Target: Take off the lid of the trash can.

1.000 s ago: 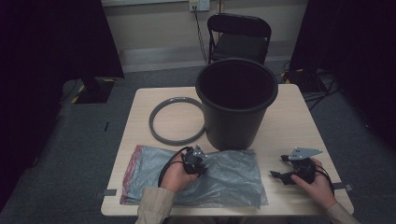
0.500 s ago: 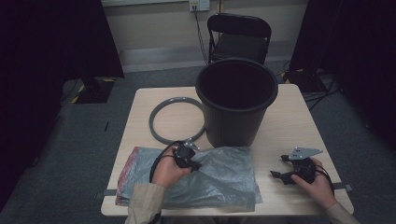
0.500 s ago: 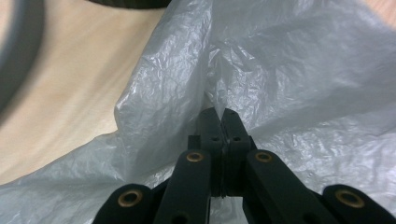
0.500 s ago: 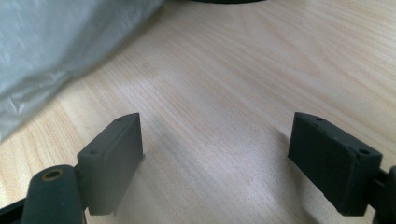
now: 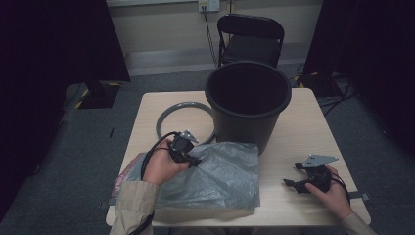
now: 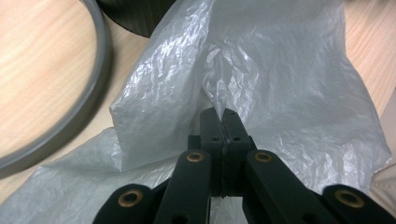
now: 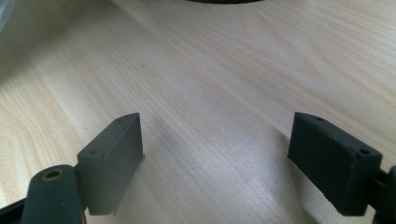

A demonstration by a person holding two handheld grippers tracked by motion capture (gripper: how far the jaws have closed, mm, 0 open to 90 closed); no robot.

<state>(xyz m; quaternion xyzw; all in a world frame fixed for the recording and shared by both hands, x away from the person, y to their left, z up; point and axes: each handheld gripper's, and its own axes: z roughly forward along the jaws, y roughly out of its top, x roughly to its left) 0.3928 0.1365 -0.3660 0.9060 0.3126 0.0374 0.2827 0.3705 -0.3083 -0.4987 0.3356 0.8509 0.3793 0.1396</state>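
Observation:
A translucent grey plastic bag lies across the front of the wooden table, its upper layer pulled up into a peak. My left gripper is shut on a pinch of that bag, lifting it just in front of the black bucket. In the left gripper view the jaws meet on the film at my left gripper. My right gripper rests low at the table's front right, open, with bare wood between its jaws. A grey ring lies left of the bucket.
A pinkish flat item peeks out under the bag's left edge. Beyond the table stands a black folding chair. Cables lie on the floor at the right. Dark curtains flank both sides.
My left gripper has closed on the bag and drawn it up and to the left, bunching the film. The right gripper has stayed where it was.

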